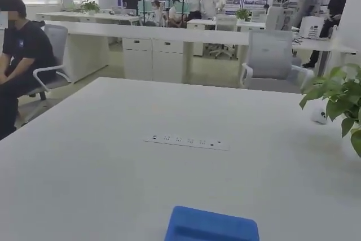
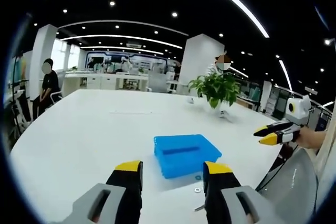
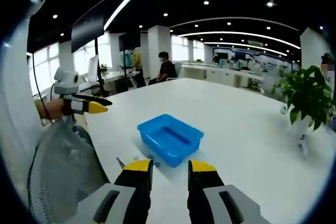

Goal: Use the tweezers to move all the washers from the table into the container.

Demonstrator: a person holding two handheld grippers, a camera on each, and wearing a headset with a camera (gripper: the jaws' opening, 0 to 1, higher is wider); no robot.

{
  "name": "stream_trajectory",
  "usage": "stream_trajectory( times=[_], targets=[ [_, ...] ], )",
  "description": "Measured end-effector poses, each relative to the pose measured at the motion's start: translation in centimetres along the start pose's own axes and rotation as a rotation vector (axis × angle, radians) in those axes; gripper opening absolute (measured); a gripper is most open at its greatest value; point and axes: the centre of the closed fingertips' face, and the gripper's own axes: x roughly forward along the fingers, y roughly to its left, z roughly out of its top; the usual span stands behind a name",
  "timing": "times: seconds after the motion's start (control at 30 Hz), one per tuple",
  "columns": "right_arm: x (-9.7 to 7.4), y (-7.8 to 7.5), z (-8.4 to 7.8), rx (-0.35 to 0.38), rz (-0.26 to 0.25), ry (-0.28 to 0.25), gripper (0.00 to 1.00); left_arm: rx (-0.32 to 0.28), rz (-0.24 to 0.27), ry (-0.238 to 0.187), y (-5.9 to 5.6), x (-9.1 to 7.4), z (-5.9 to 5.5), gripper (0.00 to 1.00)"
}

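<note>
Left claw (image 2: pixel 173 167): yellow-tipped black jaws spread wide, nothing between.
Right claw (image 3: pixel 170 165): jaws parted more narrowly, empty.
Blue rectangular plastic container (image 2: pixel 186 154): shallow, smooth-walled, just ahead of both claws.
Small round metal washers (image 2: pixel 198 177): flat on the smooth white table (image 2: pixel 79 140), between the container and the left claw's right jaw.
Thin metal tweezers (image 3: pixel 120 162): tip beside the right claw's left jaw.

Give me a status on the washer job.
Done: nothing that shows; the blue container looks empty. In hand: nothing; the left gripper and right gripper are both open. Left: pick up what seem to be the tweezers lying by the container, then move the washers off the table beside it.
</note>
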Motion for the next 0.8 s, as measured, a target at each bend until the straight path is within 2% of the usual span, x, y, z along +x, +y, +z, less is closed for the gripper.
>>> stream_trajectory(
  times=[0.03,0.07,0.1,0.17,0.2,0.27,0.3,0.37,0.47,0.53,0.57,0.7,0.8],
  targets=[
    [0.4,0.4,0.0,-0.014,0.014,0.007,0.21,0.003,-0.015,0.013,-0.1,-0.1,-0.2,0.39],
    [0.9,1.2,-0.1,-0.021,0.050,0.025,0.19,0.008,-0.041,0.037,-0.5,-0.2,-0.5,0.36],
    [1.2,1.5,0.0,-0.031,0.057,0.026,0.17,0.016,-0.037,0.033,-0.5,-0.2,-0.5,0.33],
    [1.9,2.2,0.1,-0.038,0.082,0.033,0.12,0.037,-0.079,0.048,-1.1,-0.3,-0.7,0.29],
    [2.3,2.9,0.2,-0.036,0.119,0.035,0.11,0.035,-0.088,0.055,-1.3,-0.3,-0.9,0.26],
    [2.9,3.4,0.3,-0.043,0.137,0.043,0.11,0.055,-0.132,0.087,-1.9,-0.3,-1.4,0.20],
    [3.1,3.8,0.3,-0.048,0.155,0.049,0.10,0.071,-0.164,0.120,-2.3,-0.3,-1.9,0.15],
    [3.8,4.4,0.3,-0.063,0.172,0.061,0.09,0.105,-0.191,0.144,-2.7,0.0,-2.2,0.10],
    [4.6,5.1,-0.8,-0.106,0.209,0.118,0.07,0.162,-0.235,0.204,-3.2,0.4,-2.9,0.02],
    [5.1,5.6,-1.3,-0.126,0.234,0.147,0.08,0.195,-0.275,0.241,-3.7,0.7,-3.4,0.00],
    [5.4,5.7,-1.5,-0.128,0.235,0.149,0.08,0.207,-0.279,0.247,-3.7,0.9,-3.4,0.00],
    [6.4,6.7,-1.9,-0.117,0.283,0.161,0.09,0.229,-0.332,0.305,-4.1,1.7,-4.1,0.00],
    [7.1,7.4,-2.8,-0.134,0.315,0.201,0.10,0.238,-0.364,0.340,-4.4,2.3,-4.7,0.00]
  ],
)
